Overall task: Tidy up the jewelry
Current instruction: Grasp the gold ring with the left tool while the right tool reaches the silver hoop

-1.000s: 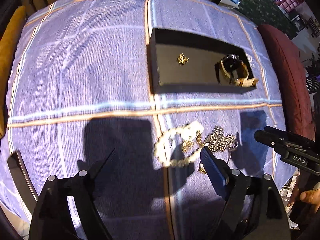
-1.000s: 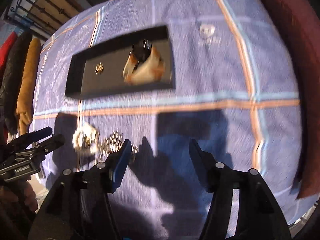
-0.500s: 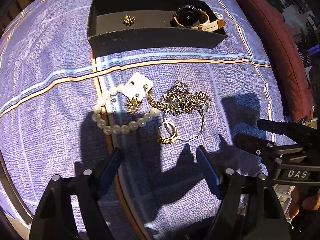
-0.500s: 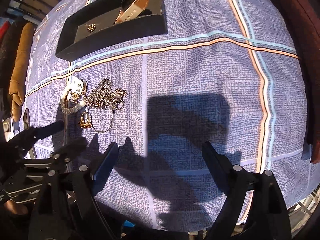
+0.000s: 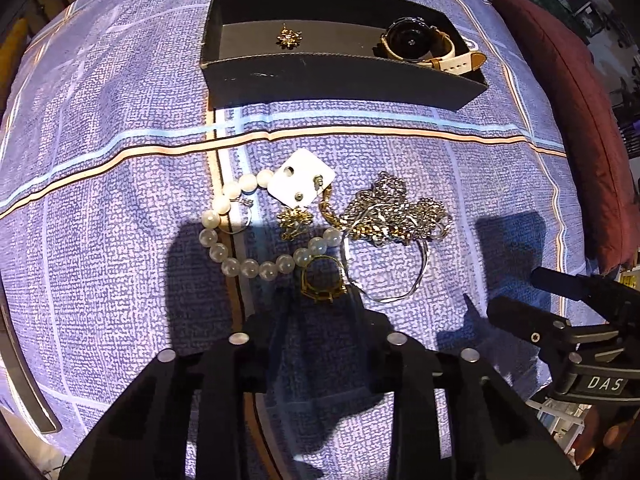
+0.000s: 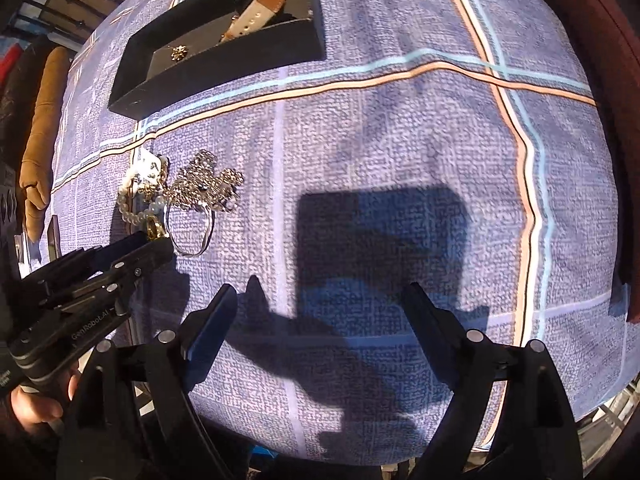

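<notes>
Left claw [image 5: 320,300] just narrowed around gold ring [image 5: 322,280]; right claw [image 6: 320,312] agape over plaid cloth [image 6: 400,140].

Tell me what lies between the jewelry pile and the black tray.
Only bare plaid cloth, crossed by its orange and light-blue stripes; nothing rests there. The left wrist view shows it best, from the pile up to the tray.

— Left gripper [image 5: 320,300]?
— Jaws have just been closing; the gold ring [image 5: 322,282] sits between the tips, contact unclear in shadow.
— Surrounding items?
— Pearl bracelet [image 5: 248,236] touching the ring, white earring card [image 5: 301,179], tangled chains [image 5: 394,214], thin silver bangle [image 5: 386,272], all on the checked cloth [image 5: 100,184].
— Black tray [image 5: 332,76]?
— Holds a gold brooch [image 5: 289,36] and wristwatch [image 5: 420,42], well apart.
</notes>
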